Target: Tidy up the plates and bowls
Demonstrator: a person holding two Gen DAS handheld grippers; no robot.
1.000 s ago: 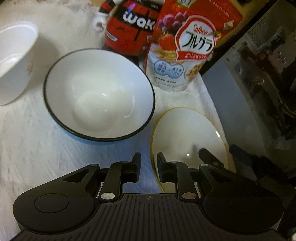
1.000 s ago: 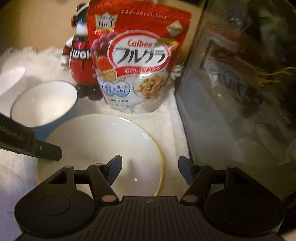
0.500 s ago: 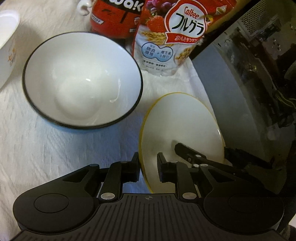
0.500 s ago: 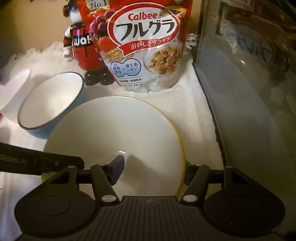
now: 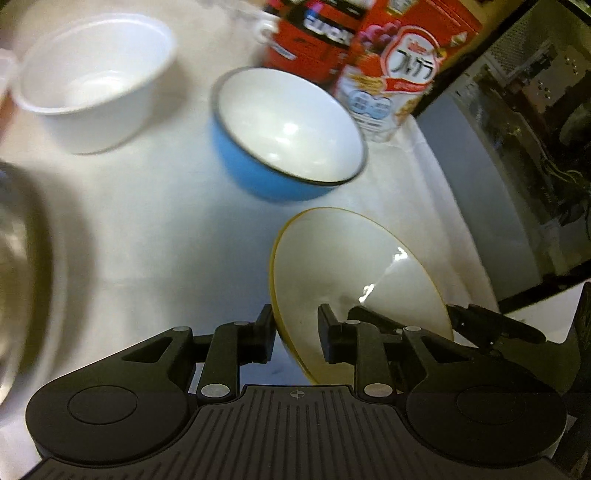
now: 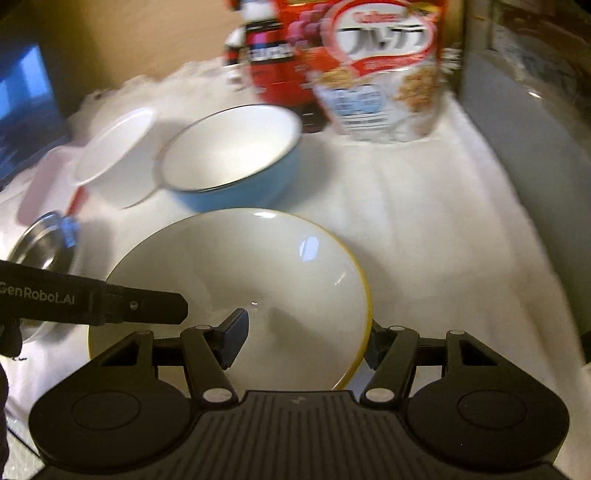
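A white plate with a yellow rim [image 5: 343, 269] [image 6: 236, 273] is held tilted above the white cloth. My left gripper [image 5: 295, 338] straddles its left rim, one finger on each side, closed on it. My right gripper [image 6: 306, 339] spans the plate's right rim, one finger over the plate, one outside. A blue bowl with a white inside [image 5: 284, 133] [image 6: 229, 158] stands behind the plate. A white bowl [image 5: 92, 81] [image 6: 118, 151] stands further left.
A red cereal bag [image 5: 399, 70] [image 6: 384, 70] and a red-and-black toy figure [image 5: 314, 33] [image 6: 269, 62] stand at the back. A dark glass cabinet [image 5: 517, 147] runs along the right. A metal bowl [image 5: 18, 266] [image 6: 40, 240] lies at the left.
The plate has lifted off the cloth and tilted up between both grippers. Both views have pulled back, so the bowls look farther away and the metal bowl has come into view.
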